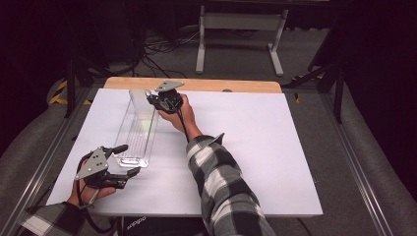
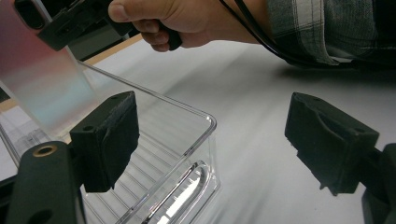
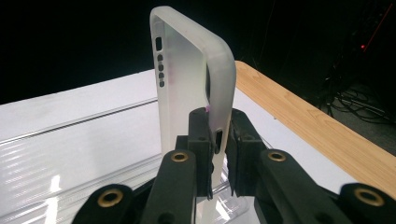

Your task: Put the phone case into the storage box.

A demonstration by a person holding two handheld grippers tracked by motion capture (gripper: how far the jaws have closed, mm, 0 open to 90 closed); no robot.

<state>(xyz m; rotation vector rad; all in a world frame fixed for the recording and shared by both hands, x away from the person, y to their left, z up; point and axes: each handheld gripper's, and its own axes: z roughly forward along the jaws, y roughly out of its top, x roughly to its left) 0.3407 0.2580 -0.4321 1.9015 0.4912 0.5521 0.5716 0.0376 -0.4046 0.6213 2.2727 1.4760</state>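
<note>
A long clear plastic tray (image 1: 134, 135) lies lengthwise on the white table (image 1: 255, 147). My right gripper (image 1: 153, 100) is shut on the edge of a frosted, translucent phone case (image 1: 140, 103), which stands upright over the tray's far end. In the right gripper view, the case (image 3: 187, 79) rises from between the jaws of that gripper (image 3: 218, 135), with the tray (image 3: 70, 154) below. My left gripper (image 1: 129, 160) is open at the tray's near end. Its jaws (image 2: 217, 135) straddle the tray's near corner (image 2: 187, 140) without touching it. The case (image 2: 46, 88) shows farther off.
A wooden strip (image 1: 196, 84) runs along the table's far edge. Beyond it stand a white frame (image 1: 241, 29) and floor cables (image 1: 162, 49). The plaid-sleeved right forearm (image 1: 216, 172) crosses the table's middle. Metal rails (image 1: 354, 162) flank the table. Bare tabletop spreads to the right.
</note>
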